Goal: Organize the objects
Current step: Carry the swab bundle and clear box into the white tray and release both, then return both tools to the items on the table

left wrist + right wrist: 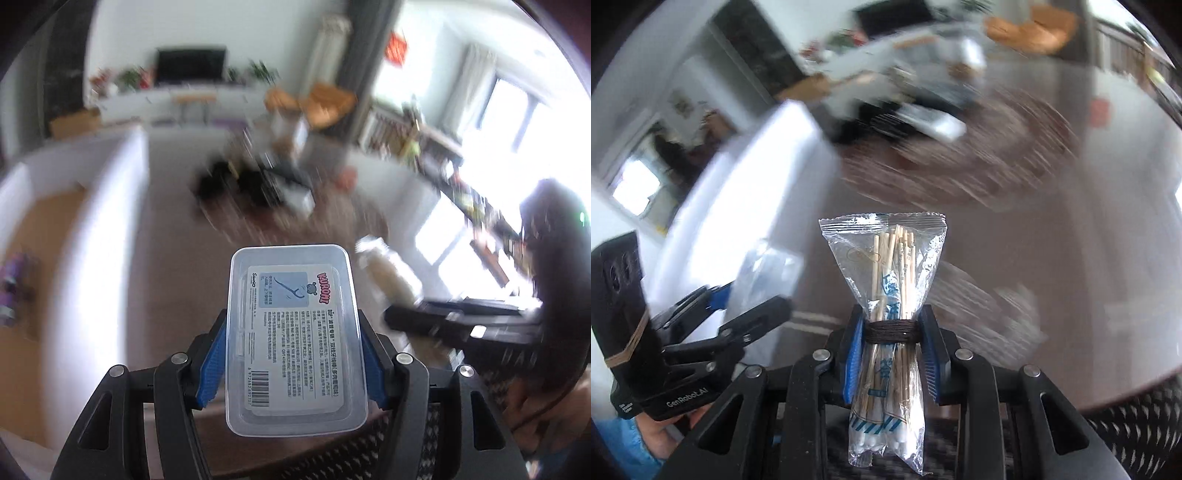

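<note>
My left gripper (293, 332) is shut on a clear plastic floss-pick box (295, 339) with a white printed label, held up in the air between the blue pads (212, 354). My right gripper (890, 332) is shut on a clear bag of cotton swabs (886, 314) bound with dark thread at its middle. The bag stands upright between the blue pads (851, 354). The right gripper shows blurred at the right of the left wrist view (461, 321). The left gripper shows at the lower left of the right wrist view (738, 314), with the blurred box (772, 273) in it.
Both views are motion-blurred. A white open box (96, 229) with a brown bottom and purple items (14, 288) stands at the left. The brown tabletop (177, 280) holds dark clutter (251, 184) farther back. A patterned chair or cloth (1126, 435) lies below.
</note>
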